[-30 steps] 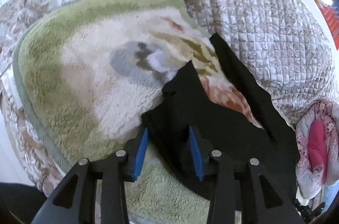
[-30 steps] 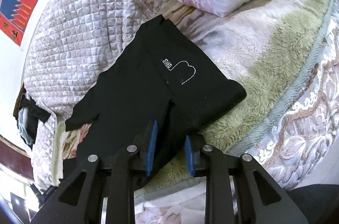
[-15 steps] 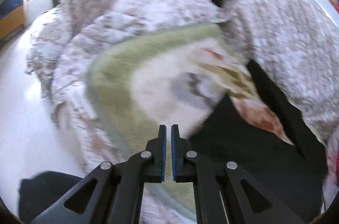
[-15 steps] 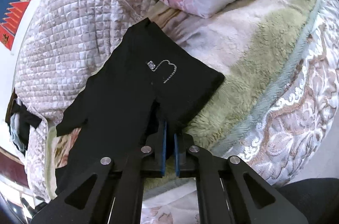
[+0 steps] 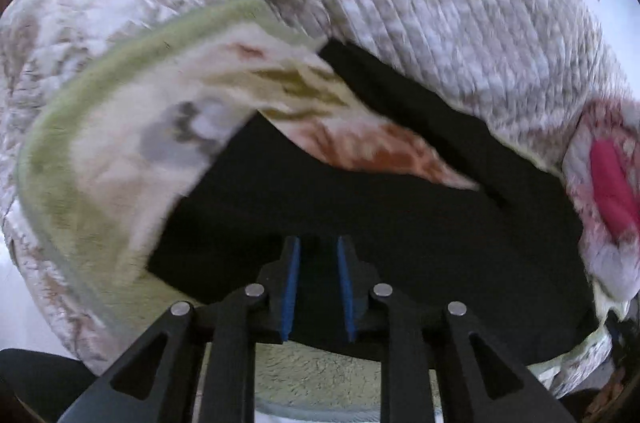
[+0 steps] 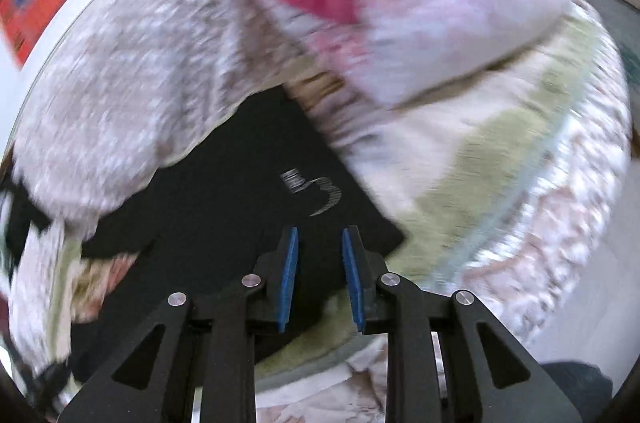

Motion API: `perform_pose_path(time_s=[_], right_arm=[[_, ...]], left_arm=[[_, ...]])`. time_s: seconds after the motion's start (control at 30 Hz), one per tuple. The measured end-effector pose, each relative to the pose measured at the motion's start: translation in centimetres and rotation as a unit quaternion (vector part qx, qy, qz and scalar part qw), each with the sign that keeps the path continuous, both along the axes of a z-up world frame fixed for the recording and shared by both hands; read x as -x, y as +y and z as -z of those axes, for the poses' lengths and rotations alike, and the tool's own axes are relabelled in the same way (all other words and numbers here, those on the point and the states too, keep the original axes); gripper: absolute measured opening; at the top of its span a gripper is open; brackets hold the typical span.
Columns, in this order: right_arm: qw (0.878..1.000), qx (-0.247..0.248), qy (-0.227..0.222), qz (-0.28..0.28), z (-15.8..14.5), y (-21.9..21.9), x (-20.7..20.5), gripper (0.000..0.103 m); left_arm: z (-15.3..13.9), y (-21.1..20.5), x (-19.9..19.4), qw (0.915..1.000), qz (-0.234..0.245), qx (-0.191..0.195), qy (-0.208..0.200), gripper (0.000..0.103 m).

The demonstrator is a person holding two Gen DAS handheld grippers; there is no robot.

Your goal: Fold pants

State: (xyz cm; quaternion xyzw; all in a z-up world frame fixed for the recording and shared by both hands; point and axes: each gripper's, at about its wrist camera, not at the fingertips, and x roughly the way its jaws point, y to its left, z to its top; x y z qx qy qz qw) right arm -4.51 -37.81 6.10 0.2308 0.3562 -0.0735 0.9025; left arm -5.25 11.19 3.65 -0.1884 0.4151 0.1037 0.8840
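Black pants [image 5: 360, 215] lie spread on a fluffy green and cream blanket [image 5: 100, 143] on a bed. In the left wrist view one leg [image 5: 420, 107] runs up to the right and my left gripper [image 5: 318, 251] is open, low over the near black cloth. In the right wrist view the pants [image 6: 224, 191] show a white stitched logo [image 6: 316, 191]. My right gripper [image 6: 320, 243] is open just over the near edge of the pants, below the logo. Both views are blurred by motion.
A quilted beige bedspread [image 5: 460, 15] covers the far side of the bed. A pink floral pillow with a magenta patch [image 6: 420, 7] lies beyond the pants and shows in the left wrist view [image 5: 608, 175]. The blanket's edge [image 6: 560, 163] drops off at the right.
Both grippers, shut half a second ago, have opened. The left gripper has swung back over the pants. The right gripper has moved closer toward the logo and pillow.
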Motion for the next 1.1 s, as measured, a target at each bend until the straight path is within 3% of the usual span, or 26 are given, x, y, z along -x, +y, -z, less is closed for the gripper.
perform_pose_path(time_s=[0.07, 0.17, 0.23, 0.37, 0.53, 0.63, 0.7, 0.73, 0.87, 0.97, 1.1], right_arm=[[0.999, 0.030, 0.012, -0.031, 0.4, 1.1, -1.0, 0.023], [0.996, 0.057, 0.071, -0.009, 2.8, 0.4, -2.3, 0.019], [0.997, 0.045, 0.069, 0.008, 2.9, -0.3, -2.1, 0.015], [0.996, 0.079, 0.044, 0.020, 1.2, 0.4, -1.3, 0.015], [0.993, 0.099, 0.012, -0.064, -0.4, 3.4, -2.8, 0.021], [0.989, 0.107, 0.023, -0.101, -0.1, 4.9, -4.5, 0.036], [0.986, 0.103, 0.042, -0.123, 0.6, 5.4, -6.0, 0.040], [0.985, 0.099, 0.051, -0.133, 0.9, 5.6, -6.6, 0.040], [0.979, 0.108, 0.060, -0.164, 1.7, 7.1, -8.4, 0.040], [0.978, 0.108, 0.061, -0.168, 2.3, 7.7, -9.0, 0.040], [0.980, 0.097, 0.068, -0.157, 2.7, 7.2, -9.0, 0.040]], left_arm=[[1.0, -0.6, -0.7, 0.9997, 0.013, -0.001, 0.021, 0.021], [2.5, -0.9, -0.9, 0.9984, 0.021, -0.011, 0.051, 0.021], [2.5, -0.8, -0.6, 0.9985, 0.023, -0.011, 0.048, 0.022], [1.7, -0.9, -0.4, 0.9985, 0.022, -0.021, 0.045, 0.022], [0.1, -2.7, -1.3, 0.9975, 0.059, -0.035, 0.016, 0.026], [-0.5, -3.4, -2.9, 0.9959, 0.076, -0.048, 0.010, 0.030], [-0.7, -3.6, -4.0, 0.9944, 0.086, -0.061, 0.009, 0.037], [-0.6, -3.6, -4.7, 0.9935, 0.094, -0.062, 0.013, 0.041], [1.4, -3.3, -7.8, 0.9902, 0.125, -0.037, 0.051, 0.042], [3.2, -3.3, -9.4, 0.9886, 0.117, -0.064, 0.069, 0.042], [3.1, -2.9, -10.0, 0.9897, 0.094, -0.090, 0.060, 0.047]])
